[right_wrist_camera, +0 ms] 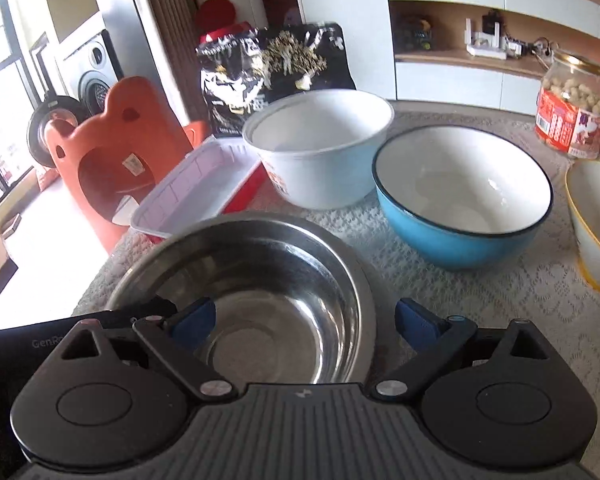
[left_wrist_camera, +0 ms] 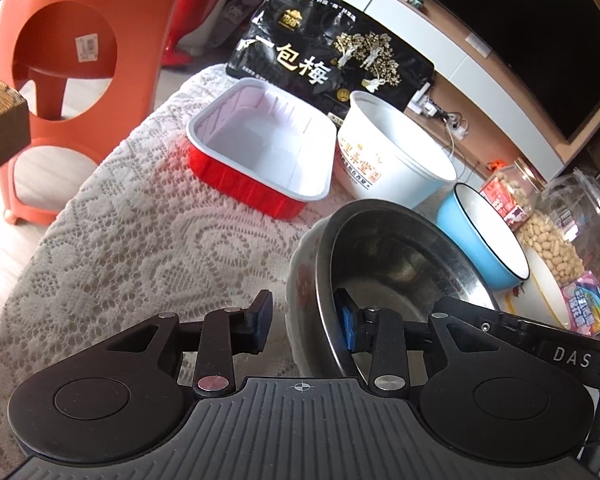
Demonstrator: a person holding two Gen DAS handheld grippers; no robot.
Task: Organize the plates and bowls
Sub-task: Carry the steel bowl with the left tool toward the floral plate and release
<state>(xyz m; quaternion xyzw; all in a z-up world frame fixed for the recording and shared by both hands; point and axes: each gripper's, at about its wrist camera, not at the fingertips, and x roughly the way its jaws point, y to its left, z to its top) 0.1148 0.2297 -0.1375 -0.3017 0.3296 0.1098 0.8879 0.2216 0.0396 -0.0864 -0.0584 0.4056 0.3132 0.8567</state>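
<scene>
The round stainless-steel bowl (left_wrist_camera: 400,264) sits nested inside a white ceramic bowl with a red flower pattern (left_wrist_camera: 300,280), right at the near edge of the desk's cream lace tablecloth (left_wrist_camera: 148,248). The left gripper (left_wrist_camera: 306,326) straddles the stacked rims, one blue pad inside the steel bowl and the other outside the ceramic wall, with a visible gap on the outer side, so it is parted, not pinching. The right gripper (right_wrist_camera: 304,320) hangs over the steel bowl (right_wrist_camera: 244,292) with its fingers spread wide, holding nothing. Just beyond stands a blue bowl with a white inside and dark rim (right_wrist_camera: 460,204), beside it a white paper tub (right_wrist_camera: 320,148) and a red rectangular tray with a white lining (right_wrist_camera: 196,196). A black snack bag (right_wrist_camera: 272,76) leans behind them, and a peanut jar (right_wrist_camera: 572,112) is off right.
</scene>
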